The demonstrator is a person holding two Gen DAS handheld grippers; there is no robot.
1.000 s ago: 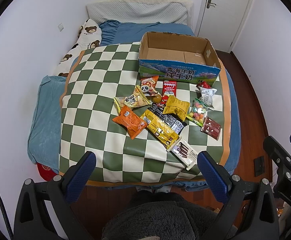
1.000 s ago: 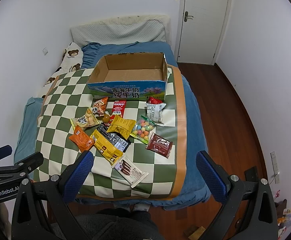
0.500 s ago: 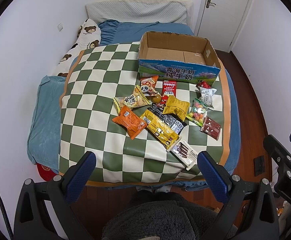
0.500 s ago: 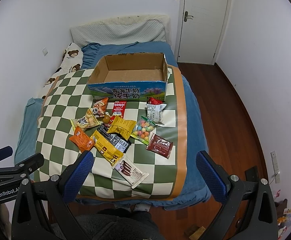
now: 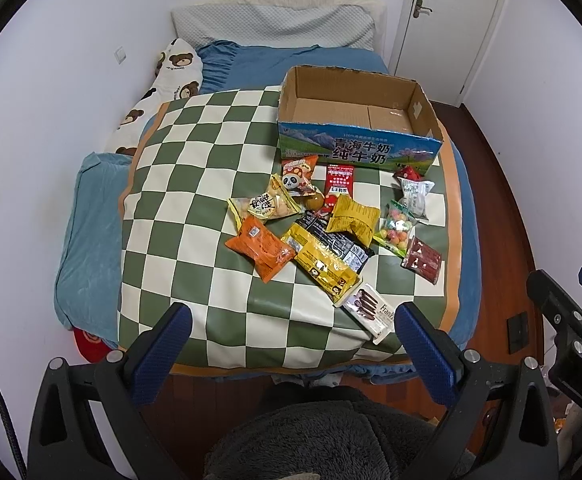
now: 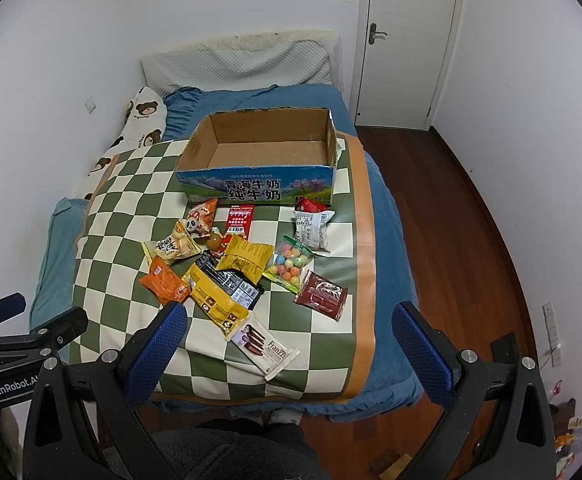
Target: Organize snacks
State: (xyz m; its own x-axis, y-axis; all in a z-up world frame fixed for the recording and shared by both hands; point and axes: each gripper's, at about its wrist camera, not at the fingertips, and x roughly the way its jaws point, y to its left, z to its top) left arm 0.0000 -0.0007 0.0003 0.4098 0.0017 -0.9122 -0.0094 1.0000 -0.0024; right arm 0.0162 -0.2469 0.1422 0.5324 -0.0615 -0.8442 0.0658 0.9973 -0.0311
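Several snack packets lie on a green-and-white checked mat [image 5: 179, 184] on the bed: an orange bag [image 5: 260, 248], a yellow bag [image 5: 323, 266], a Franzzi wafer pack [image 5: 371, 310], a candy bag [image 5: 397, 230] and a dark red pack [image 5: 422, 259]. An empty open cardboard box [image 5: 355, 120] stands behind them; it also shows in the right wrist view [image 6: 259, 152]. My left gripper [image 5: 291, 344] and right gripper [image 6: 287, 344] are both open and empty, held back above the foot of the bed.
A pillow [image 5: 275, 26] and a bear-print cushion [image 5: 171, 76] lie at the head of the bed. White walls stand close on the left. A wooden floor [image 6: 451, 208] and a closed door [image 6: 407, 40] are at the right.
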